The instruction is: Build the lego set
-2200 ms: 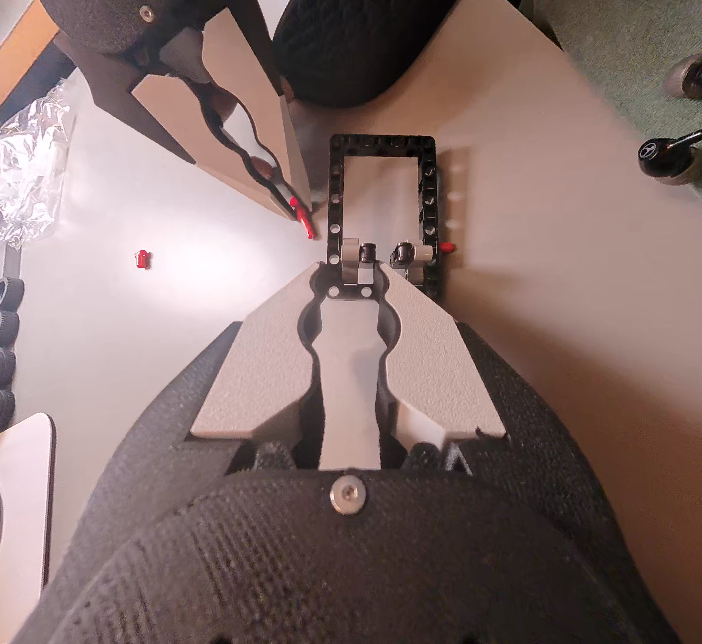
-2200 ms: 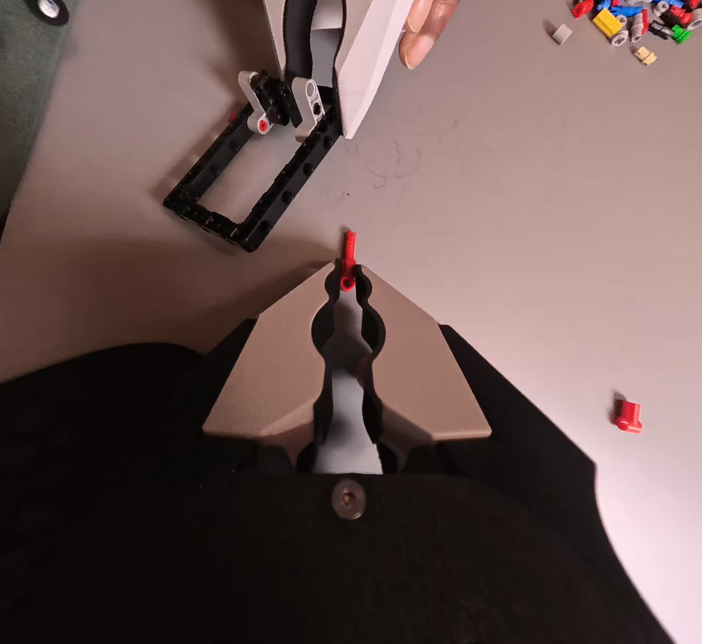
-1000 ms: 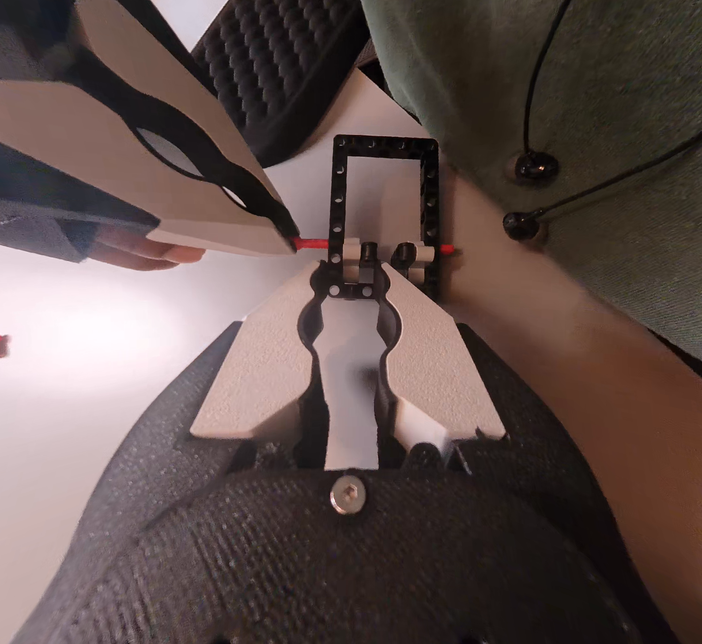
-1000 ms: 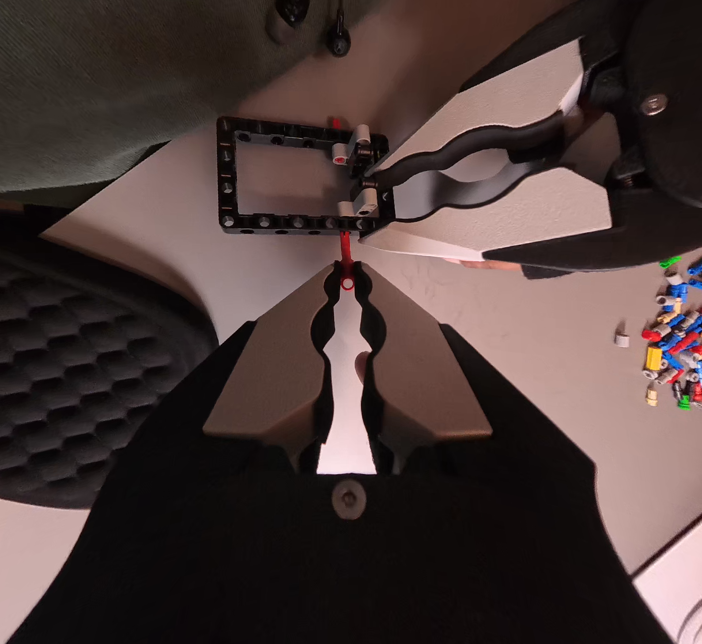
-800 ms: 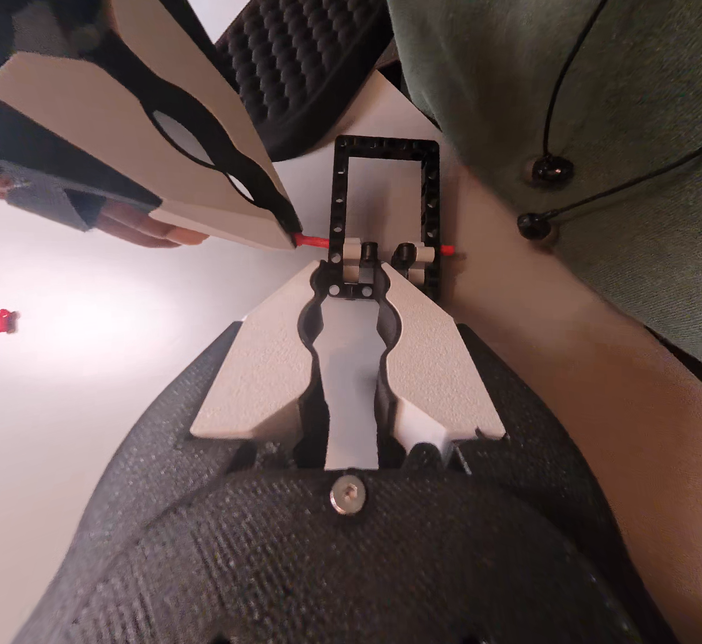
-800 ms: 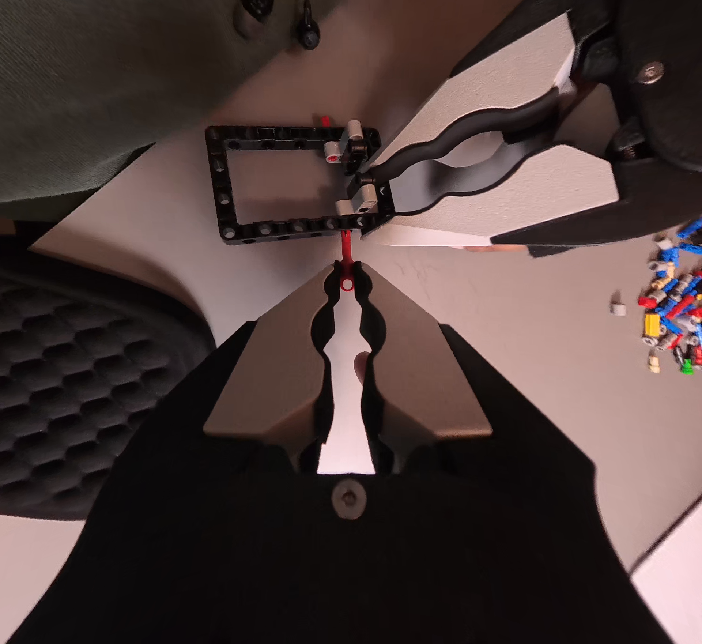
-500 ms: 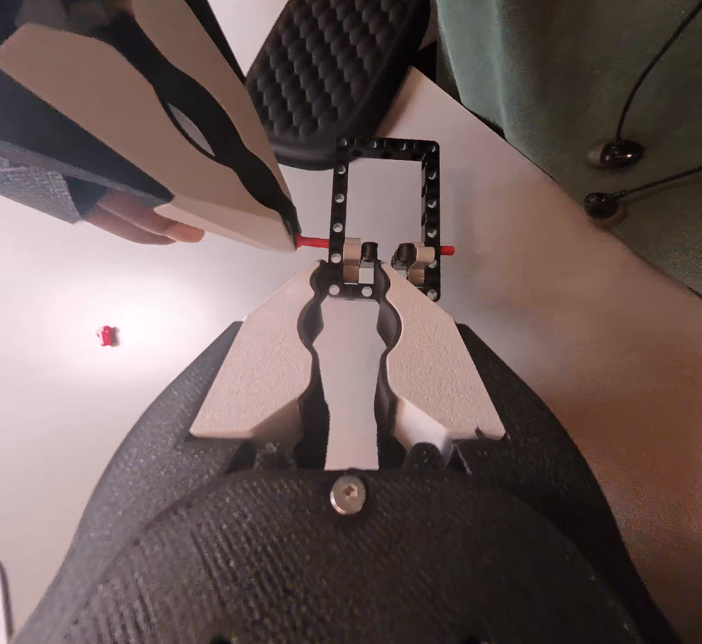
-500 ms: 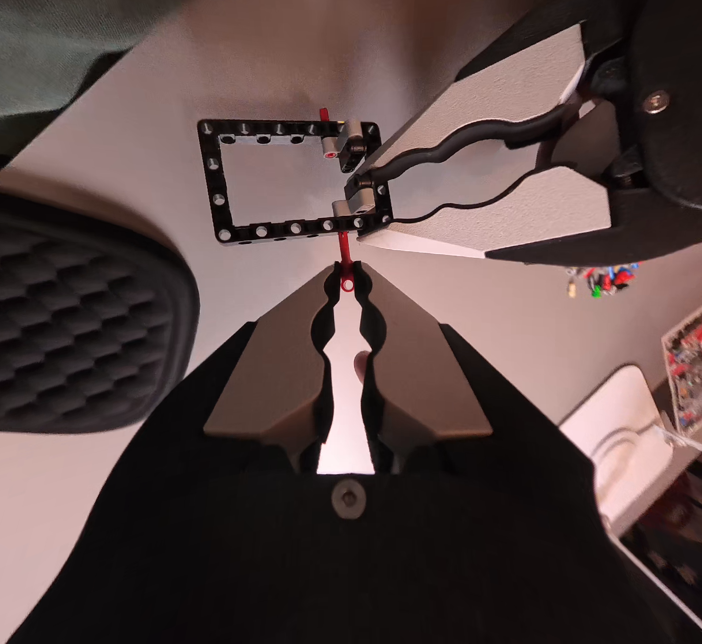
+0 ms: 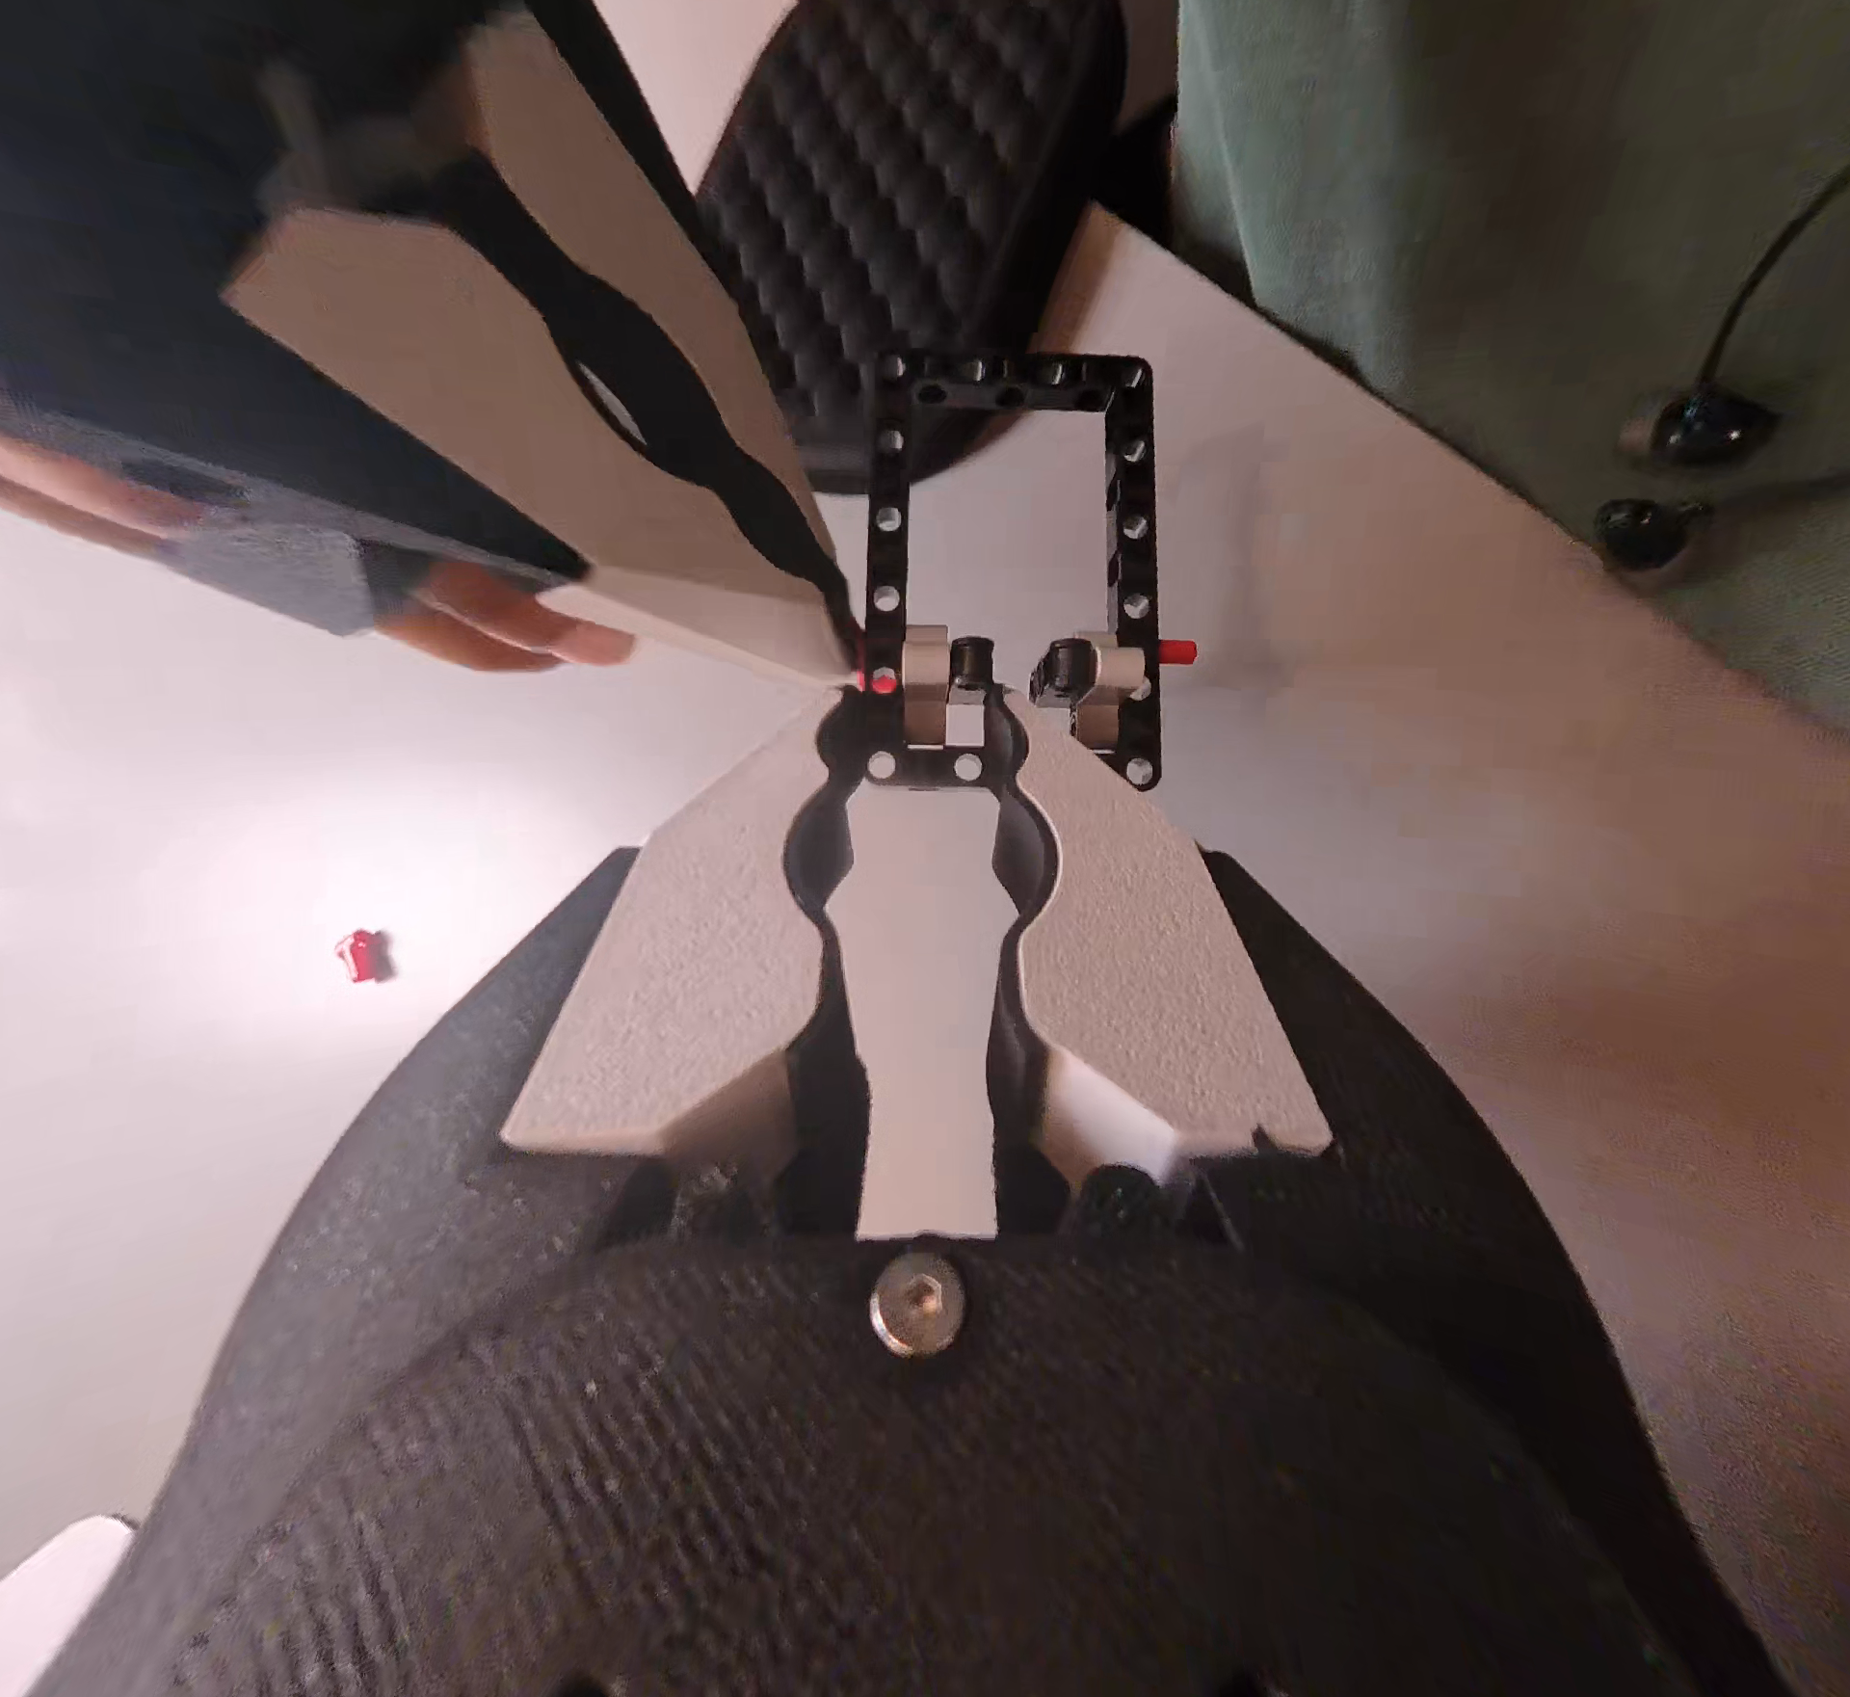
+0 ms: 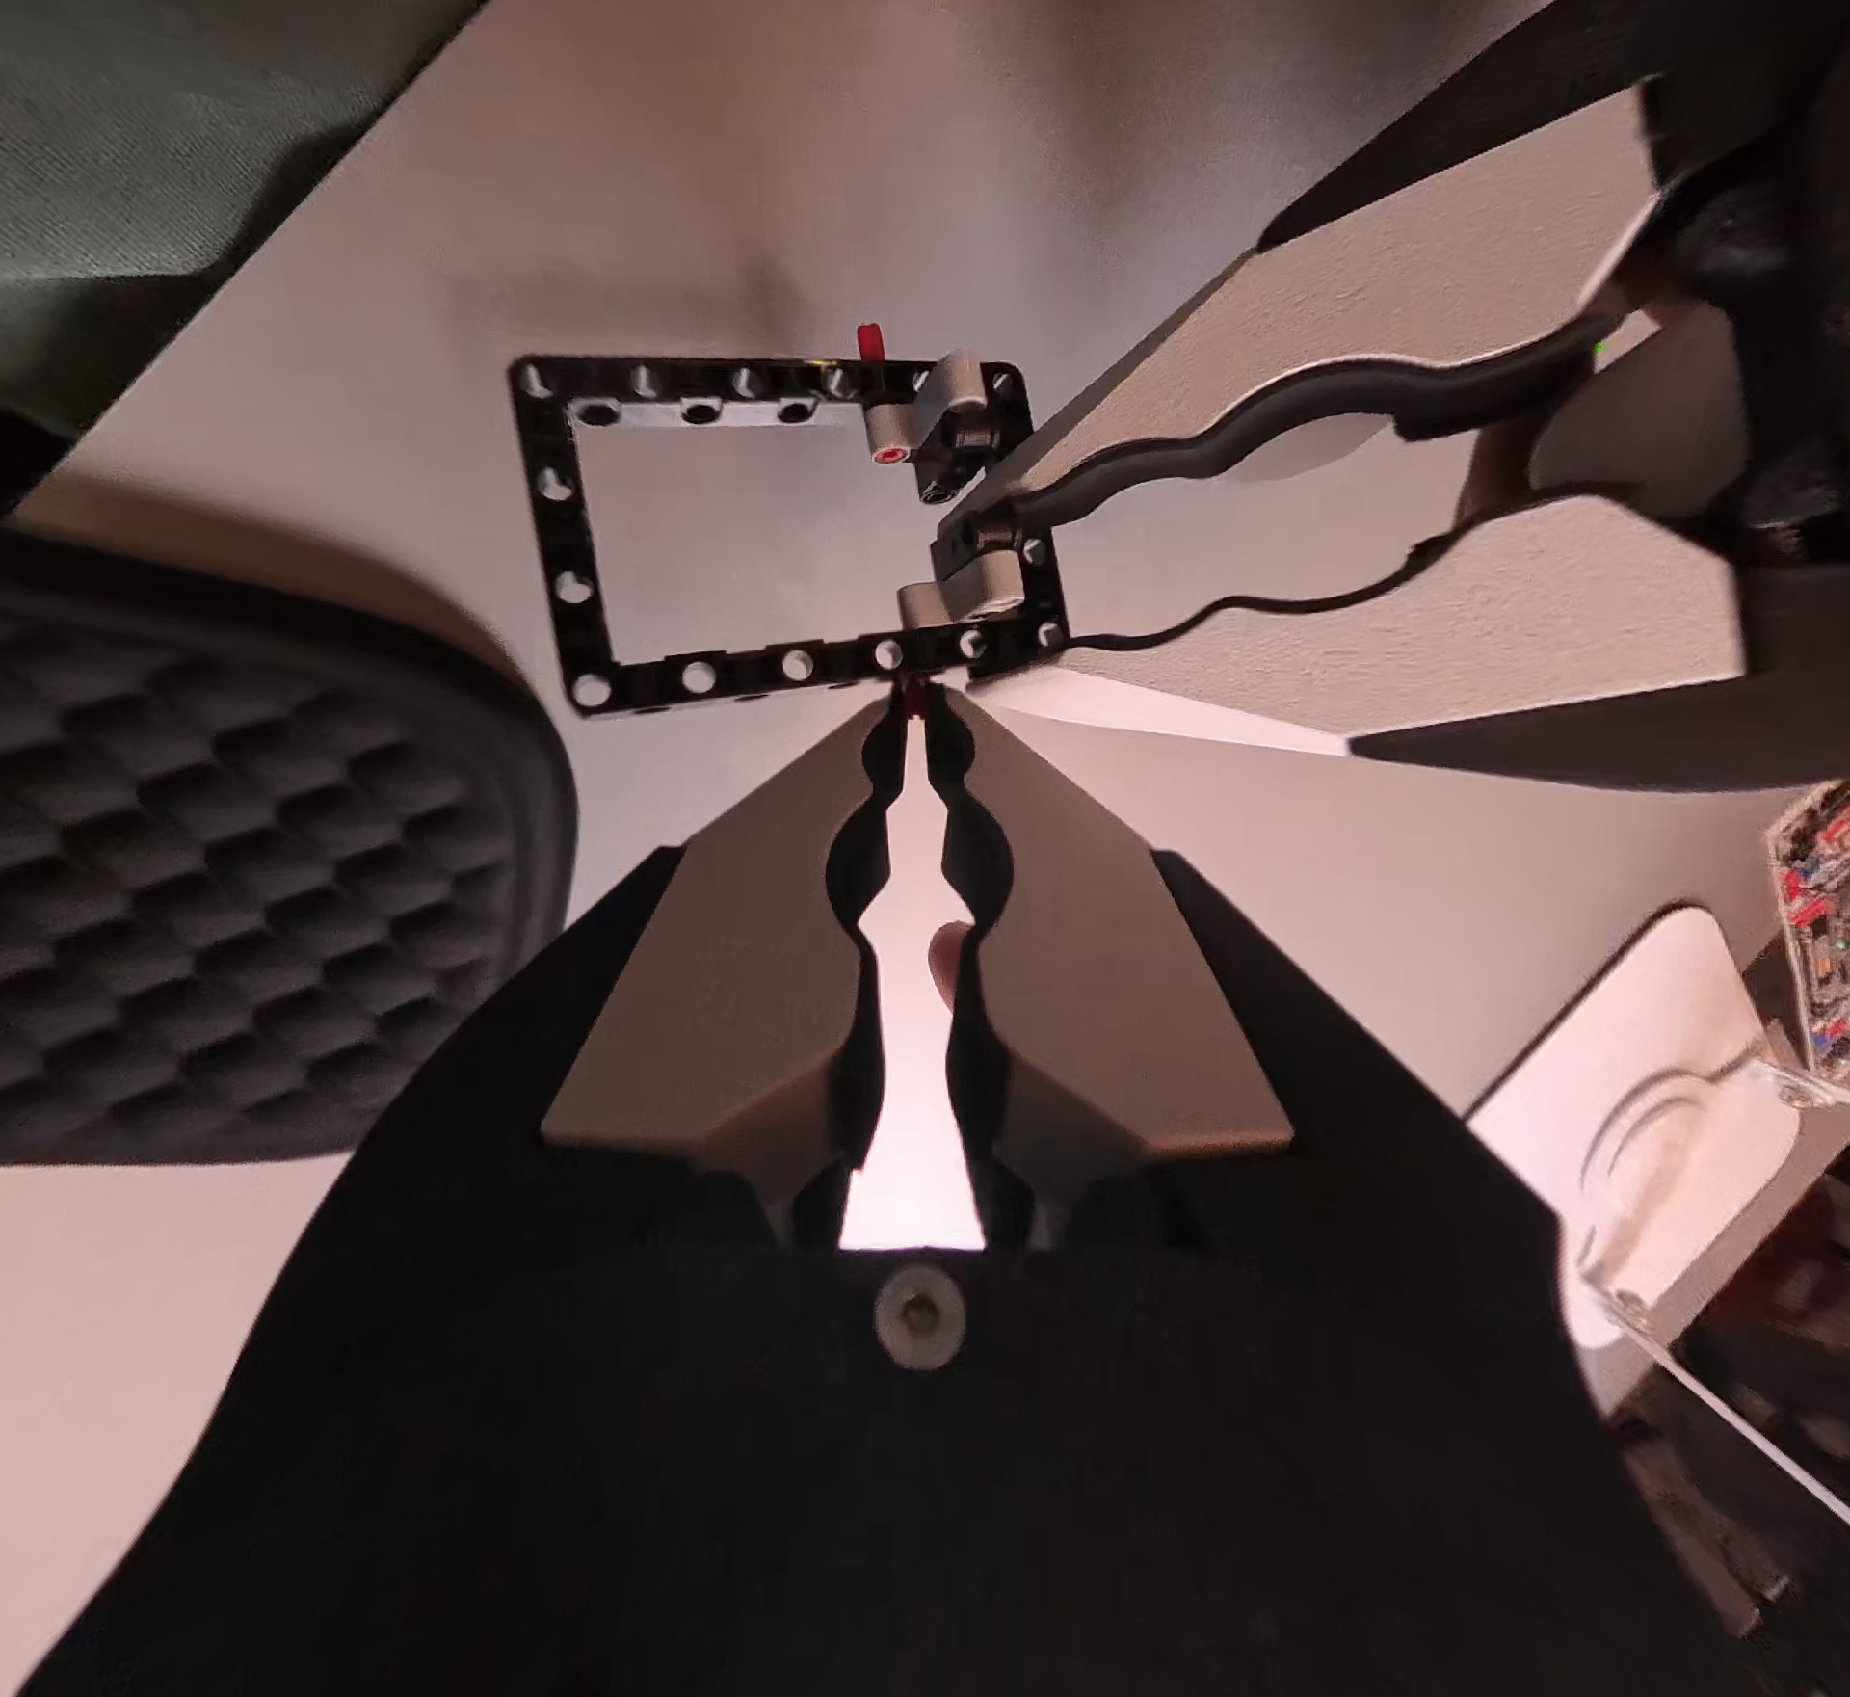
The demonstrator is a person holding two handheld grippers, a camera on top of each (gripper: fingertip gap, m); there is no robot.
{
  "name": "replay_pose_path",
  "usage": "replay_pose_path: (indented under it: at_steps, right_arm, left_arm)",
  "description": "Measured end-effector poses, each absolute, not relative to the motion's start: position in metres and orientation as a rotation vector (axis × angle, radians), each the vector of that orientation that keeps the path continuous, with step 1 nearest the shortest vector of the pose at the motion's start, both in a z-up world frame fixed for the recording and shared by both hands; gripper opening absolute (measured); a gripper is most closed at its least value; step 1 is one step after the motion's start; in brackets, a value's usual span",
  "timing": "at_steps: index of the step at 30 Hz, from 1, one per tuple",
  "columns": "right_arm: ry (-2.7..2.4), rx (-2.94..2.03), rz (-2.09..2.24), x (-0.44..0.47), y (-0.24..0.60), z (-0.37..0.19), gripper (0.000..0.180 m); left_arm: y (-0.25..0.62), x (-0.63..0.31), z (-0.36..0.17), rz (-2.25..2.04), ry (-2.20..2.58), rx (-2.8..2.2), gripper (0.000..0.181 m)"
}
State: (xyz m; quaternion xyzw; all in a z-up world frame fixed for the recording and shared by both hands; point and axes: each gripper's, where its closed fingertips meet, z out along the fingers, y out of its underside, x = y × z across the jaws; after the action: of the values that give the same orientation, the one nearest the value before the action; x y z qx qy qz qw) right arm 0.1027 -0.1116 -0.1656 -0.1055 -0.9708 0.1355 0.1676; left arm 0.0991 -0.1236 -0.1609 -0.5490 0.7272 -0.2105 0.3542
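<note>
L wrist view: my left gripper [image 9: 926, 738], fingers closed on the short end of the black lego frame [image 9: 1133, 488], holds it up off the surface [image 9: 150, 798]. 2 grey connectors [image 9: 926, 686] sit inside that end, each w/ a black pin. Red axle [image 9: 878, 681]: only its end shows at the frame's left beam; a 2nd red axle tip [image 9: 1179, 649] sticks out of the right beam.

L view, extras: 1 loose red piece [image 9: 362, 958] on the surface, well apart. 1 black quilted cushion [image 9: 901, 177] behind the frame.

R wrist view: my right gripper [image 10: 913, 708], fingers nearly closed, pinches the red axle's tail, tips touching the frame's near beam. Most of the axle looks buried in the hole.

R view, count: 1 frame, 2 grey connectors, 2 red axles, 1 heap of mixed bricks [image 10: 1817, 938] at far right edge.

Step, as I judge it: seating the axle thru beam into the connector; near done.

Next: let go, then push the tail flush w/ closed tips while my left braces the frame.
</note>
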Motion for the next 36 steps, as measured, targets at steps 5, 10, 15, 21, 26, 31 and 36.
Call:
replay_pose_path:
  at_steps: [5, 10, 15, 21, 26, 31, 36]
  right_arm:
    - [-2.754, -0.366, 0.327, 0.105, -0.101, -0.161, 0.002]
    - [-2.703, -0.578, 0.422, 0.103, -0.093, -0.181, 0.003]
    - [-2.476, -1.081, 0.705, 0.100, -0.074, -0.201, 0.003]
    - [-2.325, -1.330, 0.649, 0.121, -0.039, -0.216, 0.015]
    - [-2.363, -1.419, 0.568, 0.125, -0.030, -0.202, 0.022]
    - [-2.429, -1.578, 0.558, 0.107, -0.036, -0.207, 0.023]
    - [-2.360, -1.600, 0.498, 0.095, -0.028, -0.211, 0.020]
  left_arm:
    - [-0.123, 0.097, -0.162, -0.554, 1.859, -1.432, 0.023]
    - [-0.123, 0.088, -0.177, -0.620, 1.841, -1.531, 0.023]
    - [-0.123, 0.074, -0.203, -0.633, 1.846, -1.652, 0.023]
    - [-0.116, 0.069, -0.203, -0.654, 1.791, -1.684, 0.023]
    - [-0.112, 0.069, -0.209, -0.646, 1.787, -1.694, 0.023]
    - [-0.094, 0.066, -0.204, -0.424, 1.742, -1.649, 0.023]
    - [-0.069, 0.050, -0.196, -0.110, 1.649, -1.600, 0.023]
